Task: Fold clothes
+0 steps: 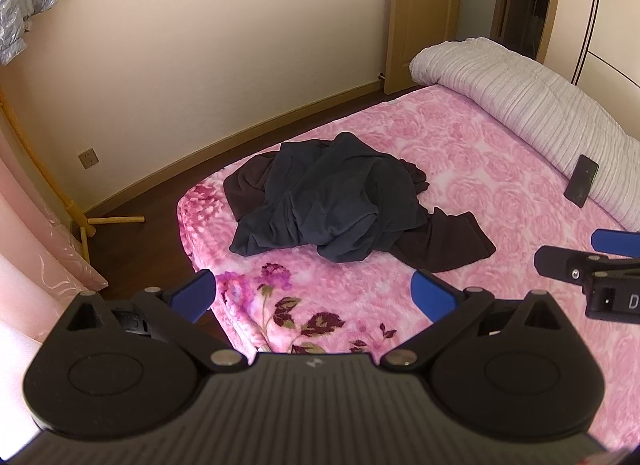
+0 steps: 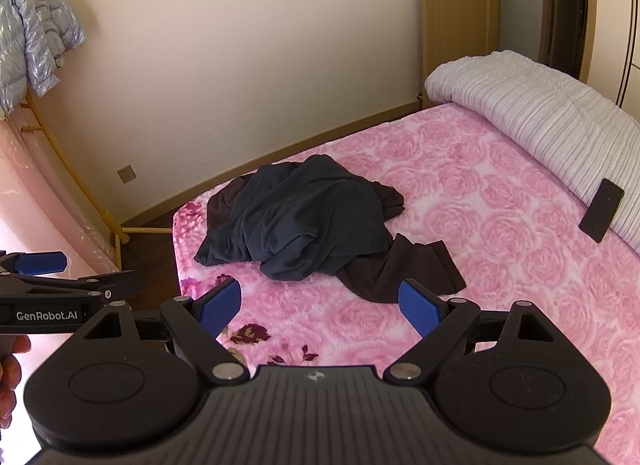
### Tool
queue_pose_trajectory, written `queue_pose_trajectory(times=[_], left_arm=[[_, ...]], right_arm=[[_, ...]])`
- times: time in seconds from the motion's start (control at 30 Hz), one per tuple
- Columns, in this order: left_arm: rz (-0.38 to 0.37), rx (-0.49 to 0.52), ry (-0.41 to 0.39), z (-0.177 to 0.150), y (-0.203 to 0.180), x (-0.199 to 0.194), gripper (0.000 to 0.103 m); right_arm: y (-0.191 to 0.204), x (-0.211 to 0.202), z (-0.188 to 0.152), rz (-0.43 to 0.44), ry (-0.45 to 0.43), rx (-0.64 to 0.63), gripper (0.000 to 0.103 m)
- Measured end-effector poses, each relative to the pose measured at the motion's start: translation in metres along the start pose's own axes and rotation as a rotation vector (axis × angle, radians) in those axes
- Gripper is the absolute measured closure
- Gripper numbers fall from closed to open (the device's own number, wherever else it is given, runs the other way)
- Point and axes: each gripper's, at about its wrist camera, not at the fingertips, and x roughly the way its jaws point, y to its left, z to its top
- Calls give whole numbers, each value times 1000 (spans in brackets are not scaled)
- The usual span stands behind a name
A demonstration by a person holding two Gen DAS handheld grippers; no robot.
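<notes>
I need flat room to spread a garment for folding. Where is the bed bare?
Bare blanket lies between the dark clothes pile, the phone and the rolled quilt. The corner holding the pile is crowded.

Open pink blanket (image 2: 500,265) between both grippers and the heap of dark clothes (image 2: 296,221); nothing standing on that strip. Left gripper (image 1: 314,297) and right gripper (image 2: 320,305) both spread wide, held above the near edge, clear of the fabric. Wide bare stretch right of the heap, reaching to the rolled white quilt (image 2: 540,117) along the far right side. Black phone (image 2: 602,215) leaning against the quilt, well apart from the clothes. Left of the heap, bed edge close by, then dark floor (image 1: 160,189). Wooden rack foot (image 1: 116,220) on that floor near the bed corner.
</notes>
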Motion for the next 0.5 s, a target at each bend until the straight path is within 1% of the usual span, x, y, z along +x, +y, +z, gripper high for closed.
queue_pose_trajectory(times=[0.5], left_arm=[[17,7,-3,-6,-7,-9,1]], right_arm=[[-8,-10,-6,15,-5,-4,15]])
